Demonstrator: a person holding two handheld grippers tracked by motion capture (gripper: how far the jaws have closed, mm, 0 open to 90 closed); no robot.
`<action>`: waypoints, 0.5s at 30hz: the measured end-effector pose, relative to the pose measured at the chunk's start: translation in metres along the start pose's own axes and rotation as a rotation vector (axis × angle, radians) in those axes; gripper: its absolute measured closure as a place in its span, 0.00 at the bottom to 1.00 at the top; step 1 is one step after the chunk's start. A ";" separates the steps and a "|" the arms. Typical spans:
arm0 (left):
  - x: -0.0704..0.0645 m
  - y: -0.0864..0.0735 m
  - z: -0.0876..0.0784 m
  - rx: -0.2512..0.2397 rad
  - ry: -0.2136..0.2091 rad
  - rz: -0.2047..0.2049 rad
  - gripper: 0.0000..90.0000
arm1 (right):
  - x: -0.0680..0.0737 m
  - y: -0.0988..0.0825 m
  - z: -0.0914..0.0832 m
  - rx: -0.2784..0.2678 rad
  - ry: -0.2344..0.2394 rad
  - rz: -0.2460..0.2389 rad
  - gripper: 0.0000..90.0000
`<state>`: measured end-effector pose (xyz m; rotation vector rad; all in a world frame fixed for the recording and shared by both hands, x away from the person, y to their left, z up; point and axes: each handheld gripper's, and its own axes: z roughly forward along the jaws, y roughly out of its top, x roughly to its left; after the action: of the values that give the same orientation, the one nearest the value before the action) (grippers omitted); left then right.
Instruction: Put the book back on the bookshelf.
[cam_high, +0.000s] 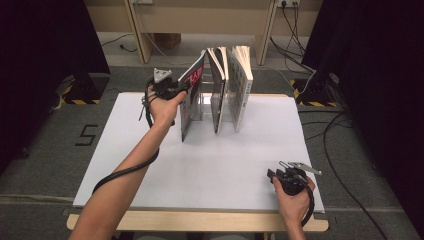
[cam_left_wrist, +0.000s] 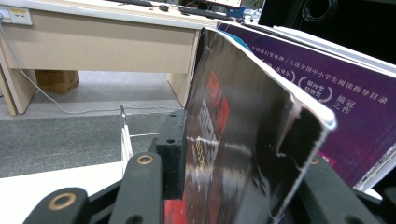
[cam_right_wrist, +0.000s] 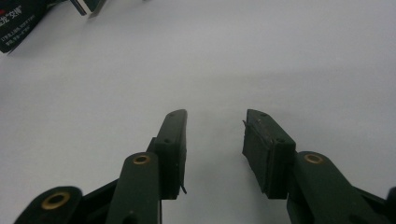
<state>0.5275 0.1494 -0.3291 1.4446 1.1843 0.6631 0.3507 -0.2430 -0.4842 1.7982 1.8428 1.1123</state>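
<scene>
Glossy black and red, the leftmost book (cam_high: 191, 102) stands upright near the far edge of the white table (cam_high: 200, 170), in a clear rack (cam_left_wrist: 125, 133) beside two other books (cam_high: 231, 90); we see it between the jaws of the left gripper (cam_high: 184, 89), which are parted, the near pad (cam_left_wrist: 172, 154) standing just clear of the cover, so we judge the book released rather than gripped. To finish this step well, we would draw the left gripper straight back along the cover, jaws wide, without brushing the leaning top edge, since a nudge could tip the book against its neighbour. The right gripper (cam_right_wrist: 214, 149) rests low over bare table near the front right corner, jaws open and empty. Hidden from us: the far pad of the left gripper, masked by the book (cam_left_wrist: 243, 140); the foot of the book in its slot; whether the rack has dividers. The cover lettering is too blurred to read
</scene>
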 end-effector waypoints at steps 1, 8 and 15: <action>-0.001 0.001 0.001 0.001 0.001 0.000 0.67 | 0.000 0.000 0.000 0.004 0.000 0.002 0.66; -0.009 0.002 0.005 0.017 0.003 0.035 0.66 | 0.001 0.000 0.001 0.012 0.003 0.010 0.66; -0.013 0.007 0.009 0.026 0.013 0.041 0.67 | 0.001 0.000 0.000 0.010 0.005 0.011 0.66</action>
<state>0.5332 0.1351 -0.3219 1.4918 1.1802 0.6880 0.3507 -0.2417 -0.4844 1.8147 1.8468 1.1145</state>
